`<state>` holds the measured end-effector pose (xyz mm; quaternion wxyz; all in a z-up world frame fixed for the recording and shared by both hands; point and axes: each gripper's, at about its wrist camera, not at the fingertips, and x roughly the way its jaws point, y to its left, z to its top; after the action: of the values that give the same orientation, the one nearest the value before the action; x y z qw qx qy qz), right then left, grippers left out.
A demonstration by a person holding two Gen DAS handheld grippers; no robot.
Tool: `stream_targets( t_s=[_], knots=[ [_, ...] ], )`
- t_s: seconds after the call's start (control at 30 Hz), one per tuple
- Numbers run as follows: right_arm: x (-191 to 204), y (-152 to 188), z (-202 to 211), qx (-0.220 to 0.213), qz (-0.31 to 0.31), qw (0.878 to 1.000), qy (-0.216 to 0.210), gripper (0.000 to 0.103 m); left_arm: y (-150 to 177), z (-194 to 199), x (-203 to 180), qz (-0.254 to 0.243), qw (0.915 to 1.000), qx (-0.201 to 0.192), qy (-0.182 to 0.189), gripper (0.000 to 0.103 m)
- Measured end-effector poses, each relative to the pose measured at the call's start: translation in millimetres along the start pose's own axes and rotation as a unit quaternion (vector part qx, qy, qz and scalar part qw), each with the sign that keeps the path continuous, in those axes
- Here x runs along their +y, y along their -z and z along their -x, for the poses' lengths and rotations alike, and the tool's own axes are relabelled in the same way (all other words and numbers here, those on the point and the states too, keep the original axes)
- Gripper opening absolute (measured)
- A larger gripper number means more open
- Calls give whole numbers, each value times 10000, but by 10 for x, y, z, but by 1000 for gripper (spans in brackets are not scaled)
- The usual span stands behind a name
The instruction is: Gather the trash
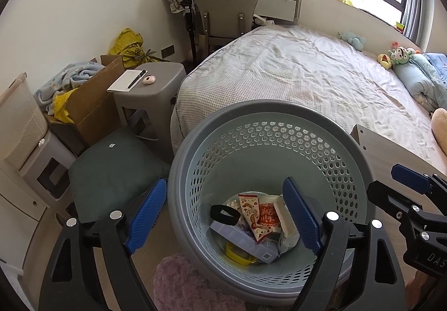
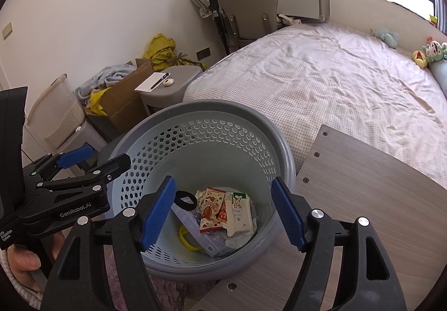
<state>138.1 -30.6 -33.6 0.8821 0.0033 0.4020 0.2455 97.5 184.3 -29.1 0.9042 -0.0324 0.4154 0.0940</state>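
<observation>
A grey perforated waste basket (image 1: 268,107) (image 2: 212,105) stands on the floor beside the bed. At its bottom lies trash: a red-and-cream snack wrapper (image 1: 251,216) (image 2: 212,207), a white carton (image 2: 240,213), a black ring (image 1: 225,214) (image 2: 185,198), a yellow item (image 1: 237,255) and a pale purple box (image 1: 245,241). My left gripper (image 1: 223,193) (image 2: 97,160) hangs open over the basket's left side, nothing between its blue pads. My right gripper (image 2: 223,188) (image 1: 391,185) is open above the basket's mouth, also empty.
A wooden tabletop (image 2: 363,185) abuts the basket on the right. The bed (image 1: 307,73) lies behind. On the left are a grey stool (image 1: 151,79) with paper and pen, a cardboard box (image 1: 92,98) and a dark green cushion (image 1: 117,165). A pink rug (image 1: 181,283) is in front.
</observation>
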Motion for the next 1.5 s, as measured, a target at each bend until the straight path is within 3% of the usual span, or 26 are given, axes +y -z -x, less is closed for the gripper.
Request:
stream_targets(
  t_s=[0.93, 1.5],
  knots=[
    [8, 34, 111, -163, -27, 9998, 80, 87, 7, 115, 90, 90, 9998, -24, -154, 82],
    [30, 37, 175, -237, -38, 9997, 84, 88, 23, 173, 42, 82, 9997, -104, -185, 82]
  ],
)
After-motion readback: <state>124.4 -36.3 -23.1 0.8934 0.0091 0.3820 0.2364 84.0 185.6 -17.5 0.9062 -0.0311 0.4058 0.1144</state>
